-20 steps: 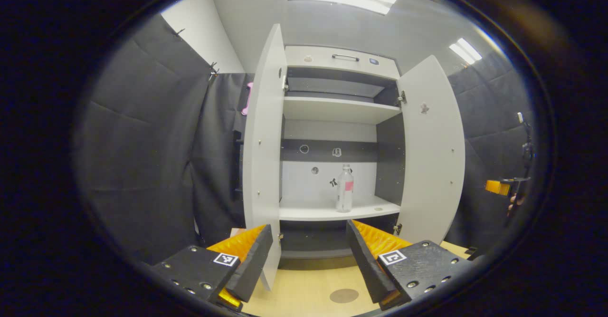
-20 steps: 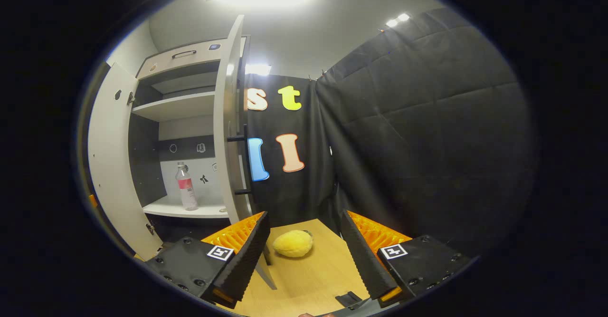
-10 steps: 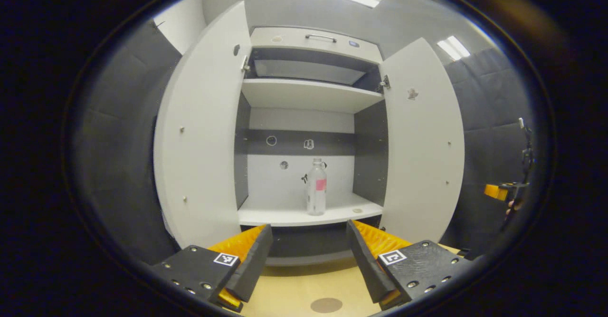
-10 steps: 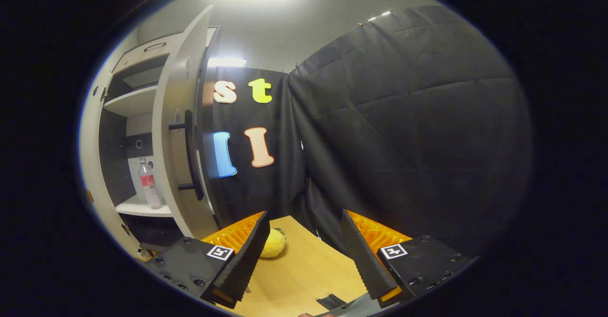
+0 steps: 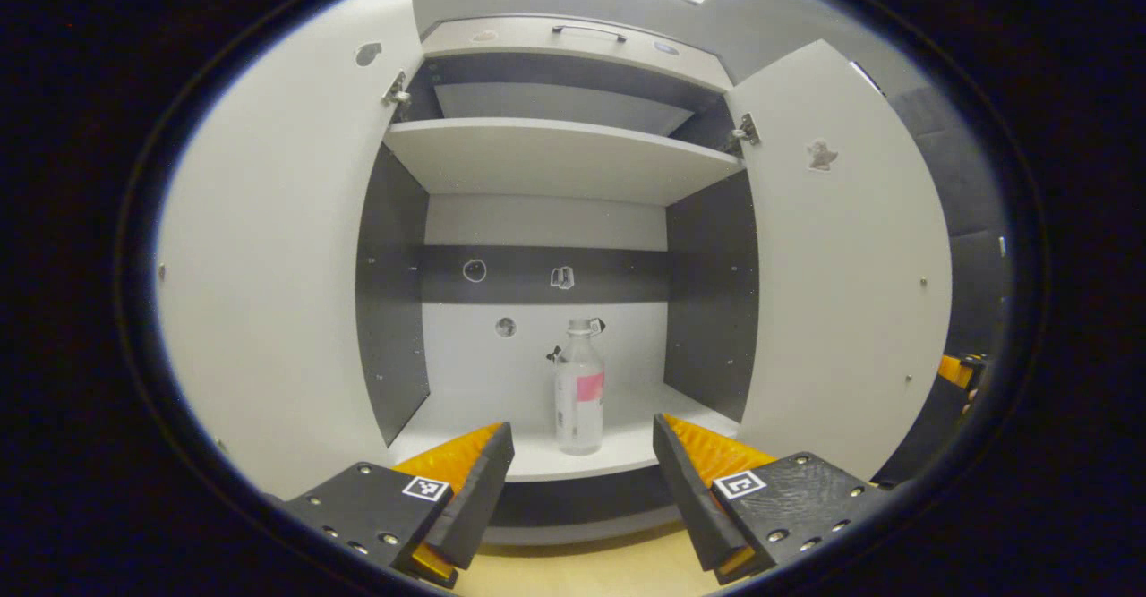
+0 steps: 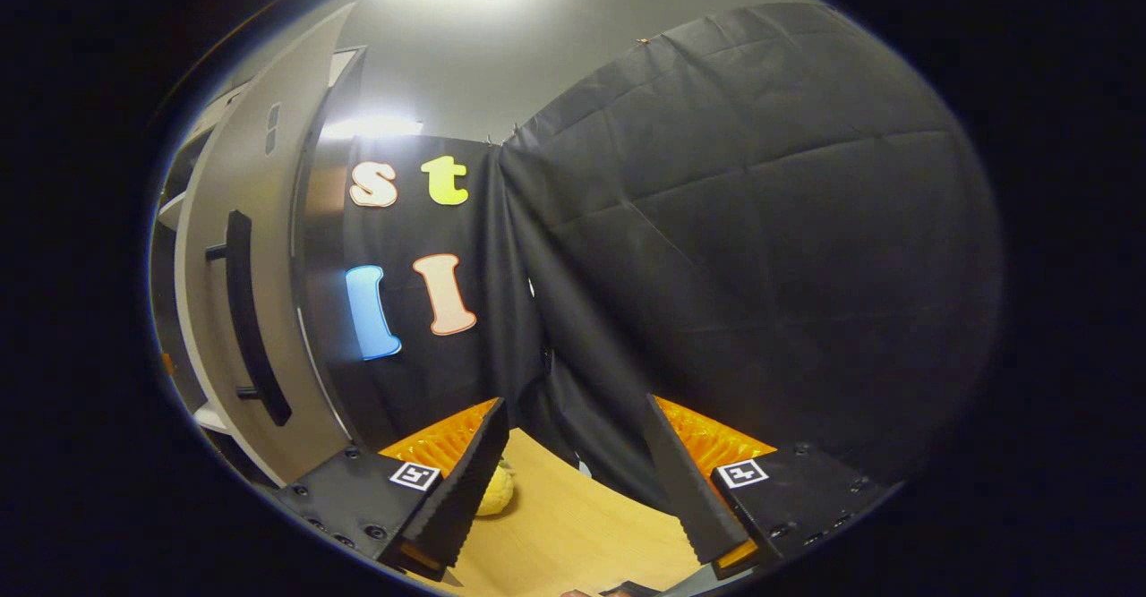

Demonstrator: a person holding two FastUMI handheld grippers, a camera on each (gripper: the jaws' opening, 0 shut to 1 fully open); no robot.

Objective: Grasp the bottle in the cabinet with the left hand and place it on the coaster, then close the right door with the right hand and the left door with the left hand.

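The white cabinet [image 5: 555, 158] stands open ahead of my left tool [image 5: 582, 481], both doors swung wide to either side. The bottle [image 5: 579, 391] stands upright on the lower shelf [image 5: 627, 418], straight ahead, just beyond my spread, empty fingers. My right tool [image 6: 573, 481] is spread too, holding nothing, above the wooden bench [image 6: 573, 534]; the right door [image 6: 224, 311] with its dark handle [image 6: 251, 319] sits to its left.
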